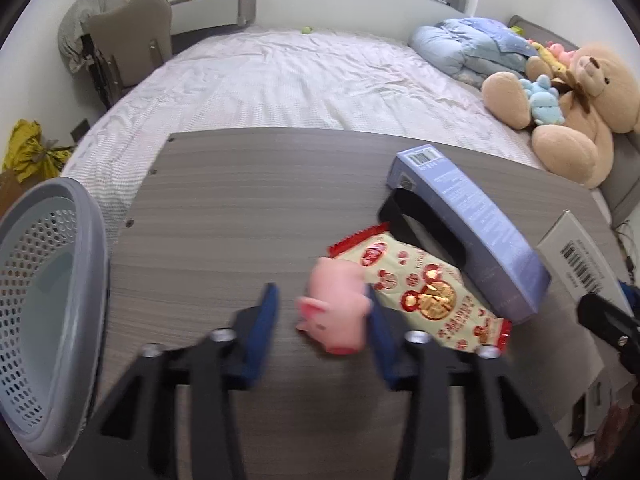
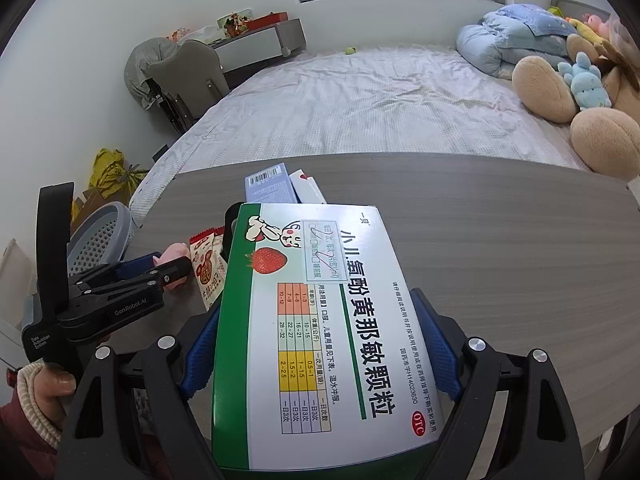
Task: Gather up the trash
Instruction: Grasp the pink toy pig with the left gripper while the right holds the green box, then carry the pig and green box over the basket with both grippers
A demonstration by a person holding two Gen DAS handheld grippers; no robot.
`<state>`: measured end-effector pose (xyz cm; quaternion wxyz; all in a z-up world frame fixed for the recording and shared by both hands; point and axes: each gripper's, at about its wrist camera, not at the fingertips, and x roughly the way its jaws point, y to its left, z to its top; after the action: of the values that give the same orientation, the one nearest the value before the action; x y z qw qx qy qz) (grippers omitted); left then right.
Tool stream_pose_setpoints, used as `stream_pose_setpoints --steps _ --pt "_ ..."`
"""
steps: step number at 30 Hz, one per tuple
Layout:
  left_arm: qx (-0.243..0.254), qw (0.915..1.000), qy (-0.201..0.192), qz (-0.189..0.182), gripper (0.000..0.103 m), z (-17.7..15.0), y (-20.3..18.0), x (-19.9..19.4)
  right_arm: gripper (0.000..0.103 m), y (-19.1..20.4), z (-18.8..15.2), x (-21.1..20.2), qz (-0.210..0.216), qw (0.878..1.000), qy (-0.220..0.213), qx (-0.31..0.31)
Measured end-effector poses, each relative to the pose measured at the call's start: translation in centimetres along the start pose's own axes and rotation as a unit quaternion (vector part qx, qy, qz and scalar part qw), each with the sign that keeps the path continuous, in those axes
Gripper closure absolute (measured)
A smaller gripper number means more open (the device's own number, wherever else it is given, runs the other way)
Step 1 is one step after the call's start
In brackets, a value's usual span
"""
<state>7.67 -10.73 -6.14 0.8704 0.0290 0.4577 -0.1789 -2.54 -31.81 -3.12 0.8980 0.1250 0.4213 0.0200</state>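
I am working the gather step of the trash pickup. My right gripper (image 2: 320,360) is clamping the wide medicine box (image 2: 320,340) between its blue pads, the box lying flat along the fingers and hanging over the near edge of the table (image 1: 240,208).

My left gripper (image 1: 324,320) is reaching over the near part of the table toward the pink pig toy (image 1: 336,312). In its own view the jaws are standing apart: the pig is touching the right pad, and a clear gap is showing on the left, so I am calling it released. That view is blurred, though, and from the right wrist the fingers look closer around the pig, so the grip may be only just forming.

Just behind the pig the red-edged snack wrapper (image 1: 420,292) is lying flat, its far end tucked under the long blue box (image 1: 472,232), which is propped on a black stand (image 1: 424,232). The grey basket (image 1: 48,312) is waiting at the near left, beside the table.

Next, I am judging, the boxed hand needs to cross leftward to the basket without clipping the other gripper.

The basket's bottom is cut off, so I cannot tell what it already holds. The big box is hiding the table under it.
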Motion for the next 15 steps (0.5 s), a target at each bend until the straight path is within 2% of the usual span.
stream_pose_setpoints --steps 6,15 --pt "-0.009 0.9999 -0.005 0.005 0.074 -0.4 1.0 -0.7 0.021 1.1 -0.4 -0.1 0.001 1.000 -0.003 0.004" --pt "-0.029 0.9978 -0.039 0.046 0.074 -0.6 4.6 -4.5 0.021 4.7 0.3 -1.4 0.006 1.000 -0.020 -0.022"
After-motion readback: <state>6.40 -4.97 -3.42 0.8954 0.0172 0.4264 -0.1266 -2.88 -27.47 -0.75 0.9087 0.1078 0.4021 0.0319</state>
